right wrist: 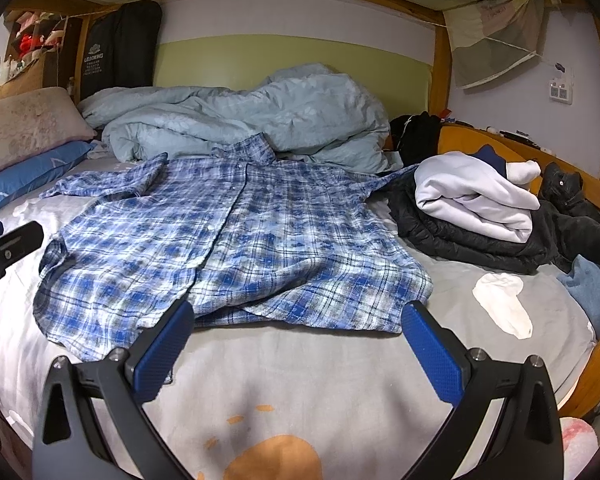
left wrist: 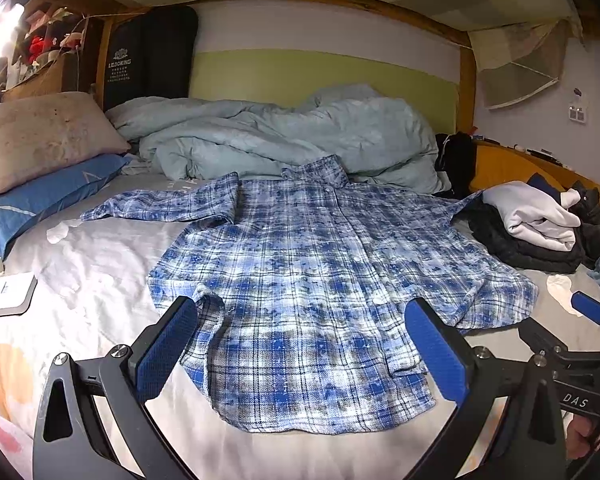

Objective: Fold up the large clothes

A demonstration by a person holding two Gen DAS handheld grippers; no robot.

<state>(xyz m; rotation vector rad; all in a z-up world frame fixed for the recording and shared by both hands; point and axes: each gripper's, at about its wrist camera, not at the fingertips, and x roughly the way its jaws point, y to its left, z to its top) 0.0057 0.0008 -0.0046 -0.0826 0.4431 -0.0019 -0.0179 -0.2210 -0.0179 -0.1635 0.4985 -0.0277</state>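
A blue and white plaid shirt (left wrist: 300,280) lies spread flat and buttoned on the bed, collar toward the far wall, one sleeve stretched to the left. The same plaid shirt (right wrist: 228,240) fills the middle of the right wrist view. My left gripper (left wrist: 300,344) hovers open just above the shirt's hem, nothing between its blue pads. My right gripper (right wrist: 296,344) is open too, over the bare sheet just short of the shirt's near right hem. The right gripper's tip (left wrist: 588,308) shows at the right edge of the left wrist view. The left gripper's tip (right wrist: 12,240) shows at the left edge of the right wrist view.
A rumpled pale blue duvet (left wrist: 280,136) lies behind the shirt. Pillows (left wrist: 40,140) are stacked at far left. A folded white garment on dark jackets (right wrist: 476,200) sits to the right, with a white sock (right wrist: 504,304) nearby. A wooden bed rail (right wrist: 596,364) bounds the right side.
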